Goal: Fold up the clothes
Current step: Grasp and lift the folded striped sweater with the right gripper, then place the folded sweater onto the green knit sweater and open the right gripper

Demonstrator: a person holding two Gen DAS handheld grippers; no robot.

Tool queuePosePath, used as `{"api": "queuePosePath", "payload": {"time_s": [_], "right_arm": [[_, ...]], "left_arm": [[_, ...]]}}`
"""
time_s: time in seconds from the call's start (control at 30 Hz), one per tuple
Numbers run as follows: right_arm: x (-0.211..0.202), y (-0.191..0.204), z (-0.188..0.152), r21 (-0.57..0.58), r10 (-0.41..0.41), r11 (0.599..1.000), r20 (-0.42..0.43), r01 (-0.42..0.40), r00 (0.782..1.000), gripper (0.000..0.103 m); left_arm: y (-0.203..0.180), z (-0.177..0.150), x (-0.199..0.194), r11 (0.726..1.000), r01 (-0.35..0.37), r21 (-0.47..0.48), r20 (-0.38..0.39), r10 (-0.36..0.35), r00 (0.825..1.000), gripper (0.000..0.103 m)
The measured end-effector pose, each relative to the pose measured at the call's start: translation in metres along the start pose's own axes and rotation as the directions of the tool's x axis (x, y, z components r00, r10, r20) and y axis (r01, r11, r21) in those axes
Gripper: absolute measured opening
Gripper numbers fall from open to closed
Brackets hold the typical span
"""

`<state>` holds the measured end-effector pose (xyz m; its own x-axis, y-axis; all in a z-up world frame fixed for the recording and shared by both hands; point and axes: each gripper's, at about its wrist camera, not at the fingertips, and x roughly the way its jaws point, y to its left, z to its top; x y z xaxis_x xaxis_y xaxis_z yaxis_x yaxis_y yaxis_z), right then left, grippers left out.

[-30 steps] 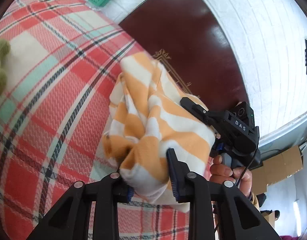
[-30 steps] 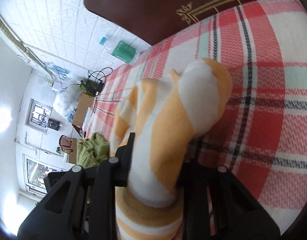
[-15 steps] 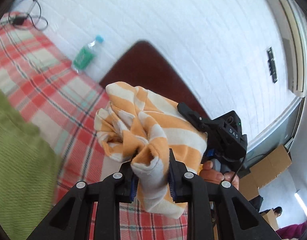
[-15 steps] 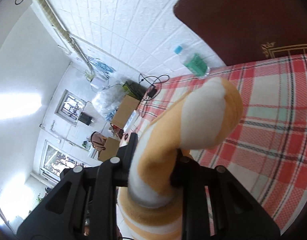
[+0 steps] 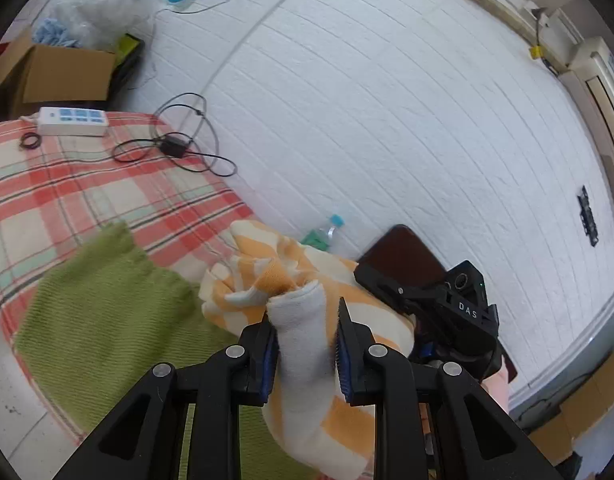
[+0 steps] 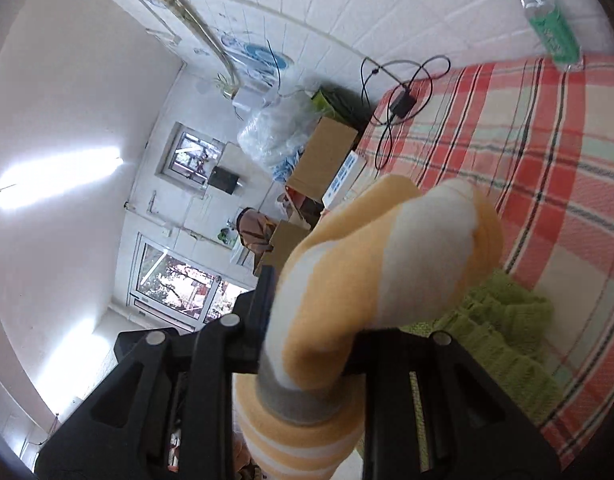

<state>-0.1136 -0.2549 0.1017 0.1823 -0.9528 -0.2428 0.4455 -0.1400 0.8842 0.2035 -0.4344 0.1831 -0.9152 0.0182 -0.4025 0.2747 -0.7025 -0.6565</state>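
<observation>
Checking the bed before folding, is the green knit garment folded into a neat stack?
No, the green knit garment lies spread loosely on the plaid blanket.

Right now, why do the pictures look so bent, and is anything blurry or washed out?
Both views are fisheye, so the white brick wall bows into curves. In the left wrist view, the green knit is smeared at its far edge. In the right wrist view, the striped garment in the right claw sits close and soft, and the ceiling light glares white.

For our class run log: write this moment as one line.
left tongs: shut on striped garment | right tongs: shut on striped garment | over green knit
</observation>
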Motion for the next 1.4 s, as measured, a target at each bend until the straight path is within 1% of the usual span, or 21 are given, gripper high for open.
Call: {"api": "queuePosePath", "payload": {"time_s": [0.07,0.17,0.23,0.3,0.37,0.43,0.5,0.53,0.57,0.63,0.67,0.7,0.8,0.87,0.93,1.03,1.1,1.23,1.33,1.37,1.4], "right_arm": [[0.028,-0.011,-0.01,0.025,-0.017,1.0,-0.045,0.018,0.999,0.026],[0.056,-0.039,-0.027,0.064,-0.08,0.994,-0.112,0.087,0.99,0.026],[0.066,-0.057,-0.037,0.083,-0.121,0.988,-0.145,0.134,0.982,0.026],[0.066,-0.069,-0.043,0.104,-0.123,0.985,-0.149,0.139,0.981,0.028],[0.057,-0.069,-0.043,0.101,-0.14,0.983,-0.147,0.155,0.979,0.035],[0.048,-0.064,-0.044,0.068,-0.16,0.983,-0.146,0.171,0.976,0.04],[0.037,-0.055,-0.047,0.005,-0.189,0.982,-0.14,0.191,0.972,0.042],[0.032,-0.052,-0.049,-0.015,-0.199,0.98,-0.139,0.199,0.97,0.047],[0.026,-0.05,-0.053,-0.024,-0.205,0.979,-0.142,0.203,0.968,0.056],[0.013,-0.046,-0.061,-0.052,-0.198,0.98,-0.148,0.193,0.969,0.063],[0.004,-0.044,-0.066,-0.07,-0.194,0.98,-0.149,0.186,0.97,0.068],[-0.007,-0.044,-0.072,-0.082,-0.192,0.98,-0.144,0.182,0.971,0.072],[-0.04,-0.045,-0.088,-0.1,-0.192,0.978,-0.11,0.181,0.975,0.08],[-0.065,-0.053,-0.1,-0.075,-0.206,0.977,-0.071,0.2,0.976,0.095],[-0.083,-0.067,-0.111,-0.013,-0.214,0.977,-0.042,0.214,0.976,0.099],[-0.089,-0.089,-0.124,0.085,-0.195,0.976,-0.068,0.201,0.978,0.099],[-0.088,-0.092,-0.13,0.097,-0.204,0.973,-0.078,0.211,0.976,0.099],[-0.091,-0.08,-0.14,0.043,-0.205,0.977,-0.071,0.208,0.976,0.099],[-0.093,-0.051,-0.146,-0.099,-0.269,0.96,-0.058,0.262,0.961,0.099],[-0.093,-0.035,-0.149,-0.173,-0.297,0.942,-0.041,0.286,0.954,0.099],[-0.091,-0.018,-0.152,-0.257,-0.331,0.913,-0.015,0.316,0.944,0.099]], "left_arm": [[0.028,-0.007,0.002,0.998,-0.028,-0.049,-0.022,0.027,0.999,0.023],[0.068,-0.028,0.015,0.99,-0.079,-0.117,-0.078,0.07,0.995,0.023],[0.088,-0.041,0.022,0.981,-0.11,-0.157,-0.105,0.094,0.99,0.023],[0.1,-0.051,0.025,0.975,-0.119,-0.187,-0.12,0.097,0.988,0.025],[0.105,-0.056,0.024,0.973,-0.105,-0.207,-0.119,0.082,0.99,0.034],[0.105,-0.056,0.021,0.972,-0.109,-0.209,-0.114,0.087,0.99,0.038],[0.101,-0.057,0.018,0.973,-0.119,-0.196,-0.115,0.097,0.989,0.041],[0.1,-0.058,0.016,0.973,-0.131,-0.19,-0.113,0.111,0.987,0.047],[0.099,-0.061,0.01,0.973,-0.136,-0.187,-0.096,0.12,0.988,0.061],[0.099,-0.067,-0.002,0.973,-0.145,-0.182,-0.058,0.136,0.989,0.078],[0.098,-0.071,-0.009,0.972,-0.149,-0.18,-0.039,0.144,0.989,0.085],[0.099,-0.077,-0.017,0.97,-0.158,-0.184,-0.021,0.156,0.987,0.086],[0.11,-0.096,-0.031,0.964,-0.165,-0.207,-0.038,0.16,0.986,0.089],[0.119,-0.111,-0.031,0.955,-0.18,-0.235,-0.077,0.166,0.983,0.095],[0.125,-0.121,-0.027,0.948,-0.176,-0.265,-0.103,0.154,0.983,0.095],[0.129,-0.131,-0.018,0.938,-0.137,-0.318,-0.117,0.105,0.988,0.095],[0.121,-0.131,-0.018,0.948,-0.109,-0.299,-0.094,0.085,0.992,0.095],[0.083,-0.132,-0.038,0.979,-0.115,-0.167,-0.007,0.116,0.993,0.095],[0.056,-0.132,-0.047,0.979,-0.188,-0.072,0.024,0.191,0.981,0.095],[0.047,-0.132,-0.05,0.977,-0.207,-0.045,0.039,0.209,0.977,0.095],[0.039,-0.132,-0.052,0.974,-0.224,-0.019,0.05,0.224,0.973,0.095]]}}
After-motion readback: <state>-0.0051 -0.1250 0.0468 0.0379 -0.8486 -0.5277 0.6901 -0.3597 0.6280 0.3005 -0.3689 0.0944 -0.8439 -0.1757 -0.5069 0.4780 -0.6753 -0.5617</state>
